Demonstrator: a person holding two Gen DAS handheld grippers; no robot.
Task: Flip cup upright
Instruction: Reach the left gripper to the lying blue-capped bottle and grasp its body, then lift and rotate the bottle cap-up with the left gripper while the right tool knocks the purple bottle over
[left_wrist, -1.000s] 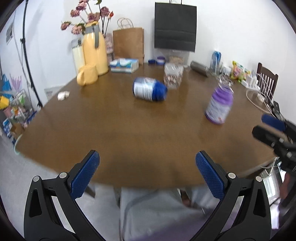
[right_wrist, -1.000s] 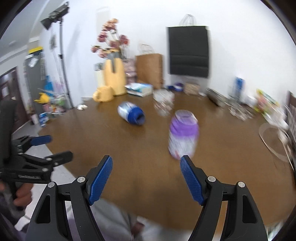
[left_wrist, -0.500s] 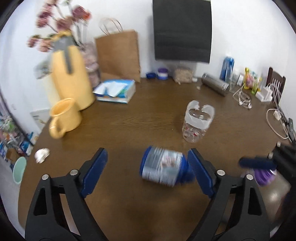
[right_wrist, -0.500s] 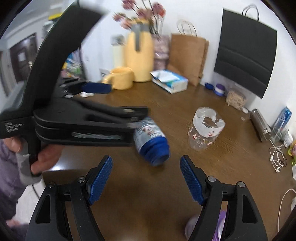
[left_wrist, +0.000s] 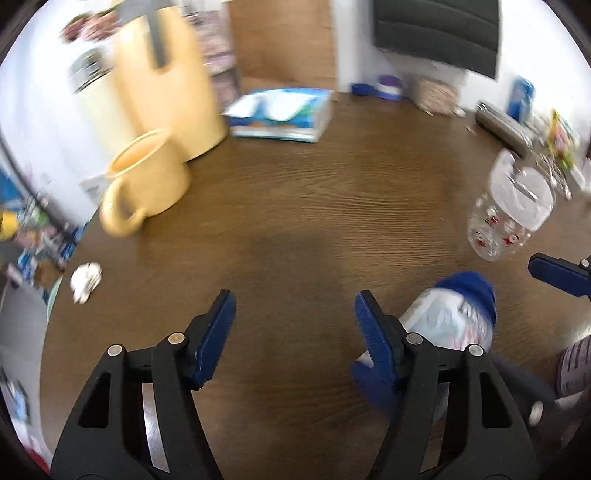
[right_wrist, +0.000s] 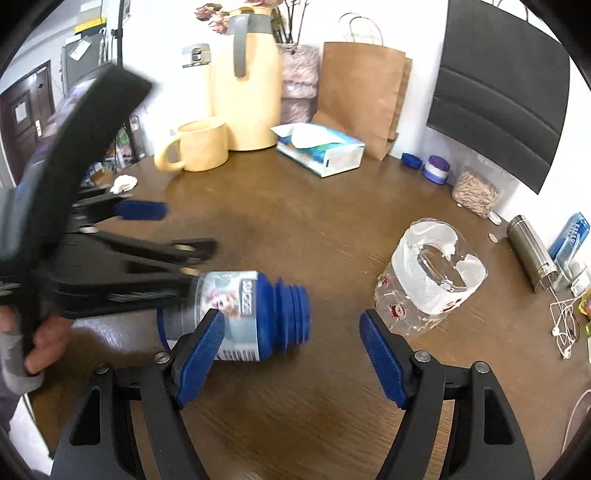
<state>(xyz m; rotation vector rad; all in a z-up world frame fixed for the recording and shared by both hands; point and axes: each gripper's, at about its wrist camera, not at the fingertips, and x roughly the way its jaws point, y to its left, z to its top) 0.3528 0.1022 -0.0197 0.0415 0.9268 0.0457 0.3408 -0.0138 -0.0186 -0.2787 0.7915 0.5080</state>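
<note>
Cup (right_wrist: 240, 314) lies sideways mid-table (right_wrist: 332, 229), bare wood around it.

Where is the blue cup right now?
The blue cup lies on its side on the brown table, left of the clear jar in the right wrist view.

Blue cup (right_wrist: 243, 314), pale printed label
</note>
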